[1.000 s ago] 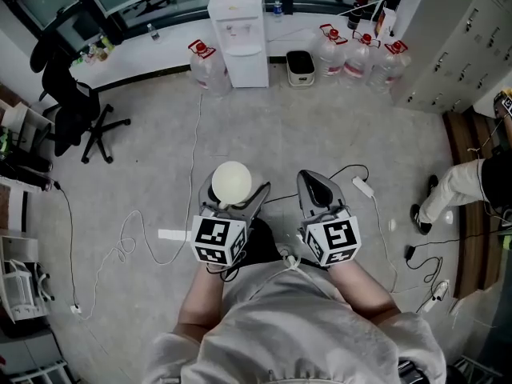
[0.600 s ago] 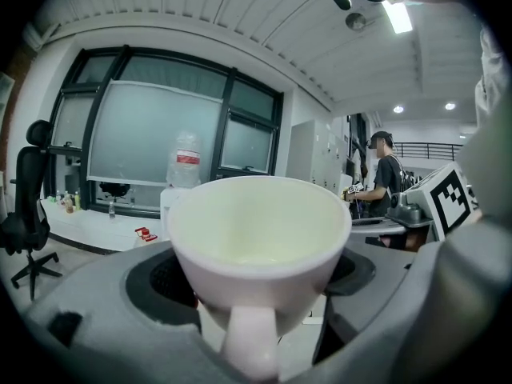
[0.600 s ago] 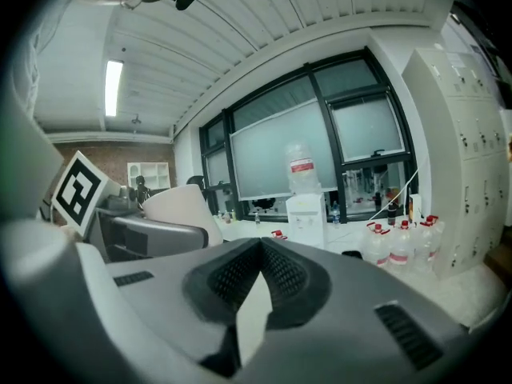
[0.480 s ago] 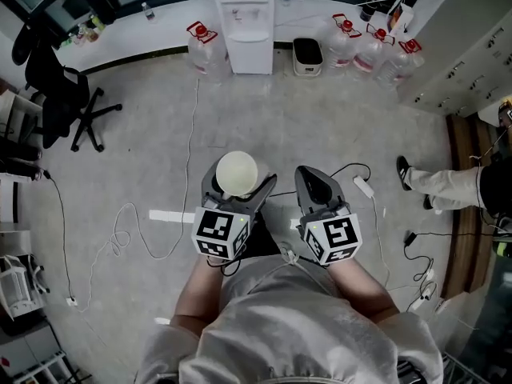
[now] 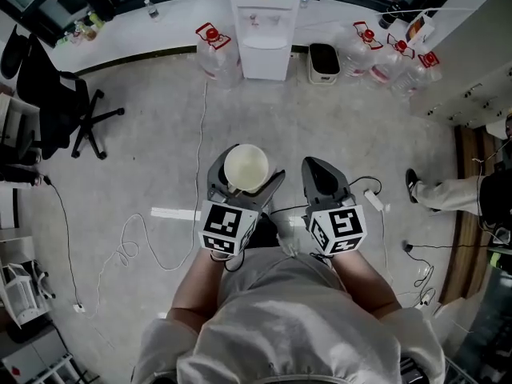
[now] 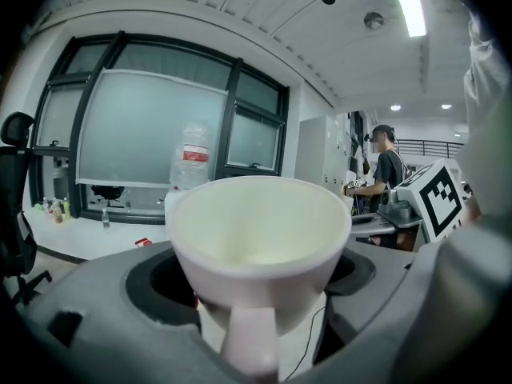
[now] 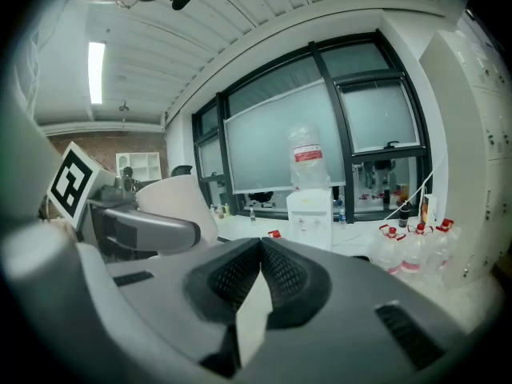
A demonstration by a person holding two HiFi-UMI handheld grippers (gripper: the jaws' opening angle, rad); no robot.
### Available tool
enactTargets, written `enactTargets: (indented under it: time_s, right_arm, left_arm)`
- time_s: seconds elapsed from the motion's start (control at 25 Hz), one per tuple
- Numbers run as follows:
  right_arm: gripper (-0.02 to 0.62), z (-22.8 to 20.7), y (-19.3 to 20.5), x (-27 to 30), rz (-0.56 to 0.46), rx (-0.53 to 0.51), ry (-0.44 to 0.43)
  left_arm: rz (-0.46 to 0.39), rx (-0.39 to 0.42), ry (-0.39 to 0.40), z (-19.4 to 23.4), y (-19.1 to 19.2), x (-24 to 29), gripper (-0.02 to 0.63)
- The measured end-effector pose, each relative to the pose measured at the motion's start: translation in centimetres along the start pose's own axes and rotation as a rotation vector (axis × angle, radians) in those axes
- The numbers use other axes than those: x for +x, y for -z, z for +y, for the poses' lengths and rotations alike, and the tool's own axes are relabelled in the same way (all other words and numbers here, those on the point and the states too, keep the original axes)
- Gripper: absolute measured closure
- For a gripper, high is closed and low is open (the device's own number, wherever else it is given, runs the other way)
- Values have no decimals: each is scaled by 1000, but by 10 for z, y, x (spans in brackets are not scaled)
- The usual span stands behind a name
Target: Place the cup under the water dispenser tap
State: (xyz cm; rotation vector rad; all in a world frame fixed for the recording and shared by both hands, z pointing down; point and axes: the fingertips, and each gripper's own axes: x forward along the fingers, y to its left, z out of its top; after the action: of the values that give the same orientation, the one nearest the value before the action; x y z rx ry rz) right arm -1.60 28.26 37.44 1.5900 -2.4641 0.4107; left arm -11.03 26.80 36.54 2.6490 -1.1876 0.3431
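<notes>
A white cup sits upright and empty between the jaws of my left gripper, which is shut on it; in the left gripper view the cup fills the middle, its handle towards the camera. My right gripper is beside it, shut with nothing in it; its pads meet. The white water dispenser stands far ahead against the back wall, and shows small in the right gripper view with a bottle on top.
Water jugs with red caps stand left and right of the dispenser, with a black bin between. A black office chair is at left. Cables trail over the grey floor. A person's leg is at right.
The view has moved forward: the dispenser and jugs sit slightly larger and more to the right. Both grippers keep their places, the cup still held.
</notes>
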Motion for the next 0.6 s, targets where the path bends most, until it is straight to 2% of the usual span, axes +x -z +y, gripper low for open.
enactTargets:
  time_s: [0.24,0.44,0.6]
  right_arm:
    - [568,8,-23,62,15,23,-6]
    - [568,5,-26,95,41,37,-8]
    - [568,-14,-29,123,63,95,13]
  left_arm:
    - [11,11,4,60,-23,17,147]
    - [21,-38,-32,98,-25,20,147]
    - [32,-57,-37,119,-29,33,147]
